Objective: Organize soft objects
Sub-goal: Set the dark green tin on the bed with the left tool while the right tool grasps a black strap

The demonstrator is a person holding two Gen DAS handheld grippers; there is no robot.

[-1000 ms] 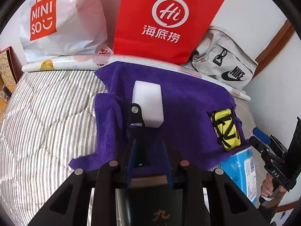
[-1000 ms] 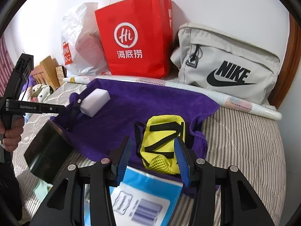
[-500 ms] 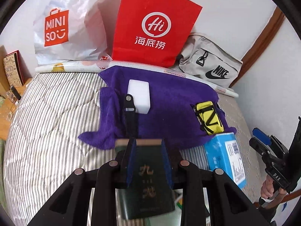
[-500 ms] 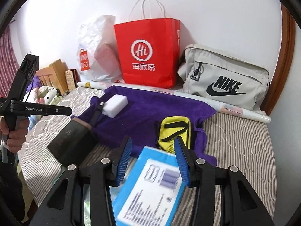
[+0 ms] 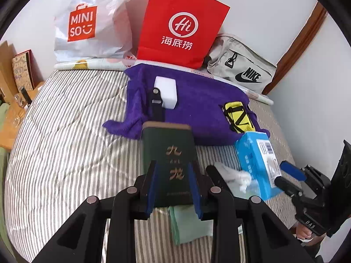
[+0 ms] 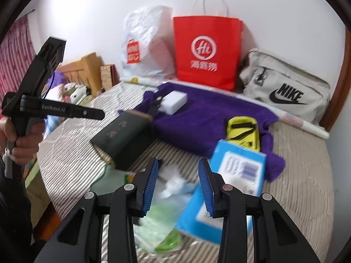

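Note:
My left gripper [image 5: 172, 164] is shut on a dark green box [image 5: 169, 149] with gold characters, held above the striped bedcover [image 5: 65, 131]. Beyond it a purple towel [image 5: 197, 96] carries a white sponge block [image 5: 165, 92] and a yellow pouch [image 5: 238, 116]. My right gripper [image 6: 178, 162] hangs over a crumpled white tissue [image 6: 173, 184]. Its jaws are closing and the pads press on nothing. A blue tissue pack [image 6: 239, 168] lies under and to the right of its right finger. The pouch [image 6: 242, 129] sits just past the pack.
A white Miniso bag [image 5: 92, 22], a red paper bag [image 5: 182, 26] and a grey Nike bag [image 5: 243, 70] lean on the back wall. A pale green cloth [image 5: 188, 225] lies below my left gripper. A person's hand [image 6: 24, 140] grips the left handle.
Both grippers have drawn back from the towel. The green box came away with the left one. The blue pack now lies ahead and right of the right jaws, which stand narrower.

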